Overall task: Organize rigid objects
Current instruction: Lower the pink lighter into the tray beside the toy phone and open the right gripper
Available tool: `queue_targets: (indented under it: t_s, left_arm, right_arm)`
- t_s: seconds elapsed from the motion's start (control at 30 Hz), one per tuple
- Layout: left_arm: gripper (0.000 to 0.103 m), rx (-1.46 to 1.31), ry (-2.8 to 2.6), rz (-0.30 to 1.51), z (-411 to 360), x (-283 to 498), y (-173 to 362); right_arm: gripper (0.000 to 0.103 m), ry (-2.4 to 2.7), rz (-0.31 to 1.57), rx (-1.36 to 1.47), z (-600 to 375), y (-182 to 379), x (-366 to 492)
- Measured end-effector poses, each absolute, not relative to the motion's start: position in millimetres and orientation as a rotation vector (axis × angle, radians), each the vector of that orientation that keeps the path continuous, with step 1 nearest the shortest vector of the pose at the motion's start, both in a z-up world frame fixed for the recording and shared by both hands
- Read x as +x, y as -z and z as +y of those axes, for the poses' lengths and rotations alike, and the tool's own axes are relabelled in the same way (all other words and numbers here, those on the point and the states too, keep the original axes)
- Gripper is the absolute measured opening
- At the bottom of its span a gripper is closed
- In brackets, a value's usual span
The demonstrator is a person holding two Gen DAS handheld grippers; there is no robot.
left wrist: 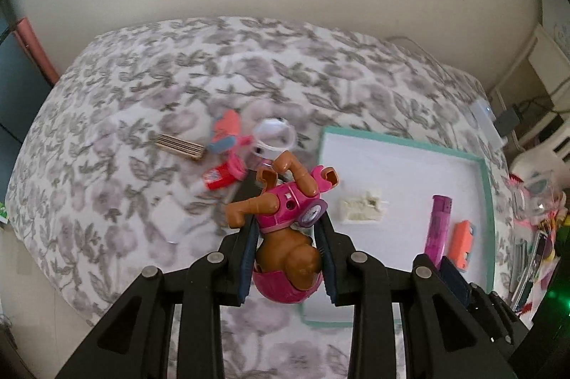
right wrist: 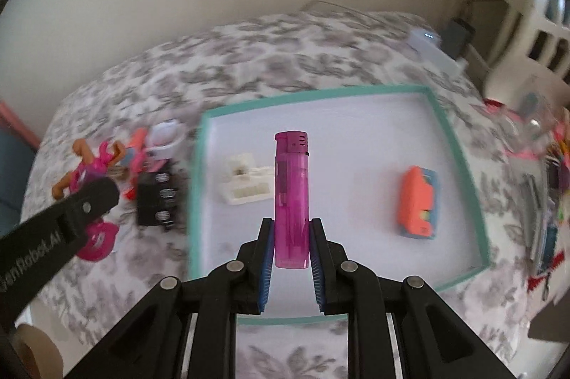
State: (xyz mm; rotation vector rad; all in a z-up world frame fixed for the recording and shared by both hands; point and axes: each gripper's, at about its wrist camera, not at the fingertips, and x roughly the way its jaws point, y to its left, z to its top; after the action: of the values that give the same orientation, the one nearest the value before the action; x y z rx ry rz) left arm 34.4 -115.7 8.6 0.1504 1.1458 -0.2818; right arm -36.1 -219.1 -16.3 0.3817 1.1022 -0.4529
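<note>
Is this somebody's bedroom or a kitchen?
Most likely a bedroom. The toys and the teal-rimmed tray sit on a soft flowered bedspread against a plain wall, and a white plastic laundry basket stands alongside.

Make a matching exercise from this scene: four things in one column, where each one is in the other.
Things:
1. dog figure
2. pink lighter
3. orange block
4. wooden slats

Places:
A. loose on the bedspread
B. lying free in the teal tray
C. between the right tongs
D. between the left tongs

Pairs: 1-D, 2-C, 3-B, 4-A
</note>
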Motion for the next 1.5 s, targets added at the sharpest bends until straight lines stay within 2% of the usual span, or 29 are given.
queue_targets:
  t_s: [0.43,0.73,1.33,1.4,1.5]
  left_arm:
    - [0.034,0.252,0.337,1.243,-173.7,23.9,40.5]
    - [0.034,0.23,0.36,1.329,-184.0,25.5,69.2]
    - [0.034,0.187,0.351,1.419,-177.4,32.8,89.6]
    - [0.035,0.183,0.352,1.419,-175.4,33.8,89.1]
    - [0.046,0.173,0.354,1.424,-172.8,35.0,88.9]
  right_arm:
    - [0.021,0.559,1.172,0.455,-267.2,42.9,-53.4]
    - [0.021,0.605,1.253,0.407,-279.8,62.3,-49.0]
    - [0.021,0.598,1.324,0.406,-280.5,77.2,-45.8]
    - [0.021,0.6,1.325,0.407,-281.4,77.0,-46.4]
    - [0.021,0.602,1.322,0.407,-281.1,76.5,-44.9]
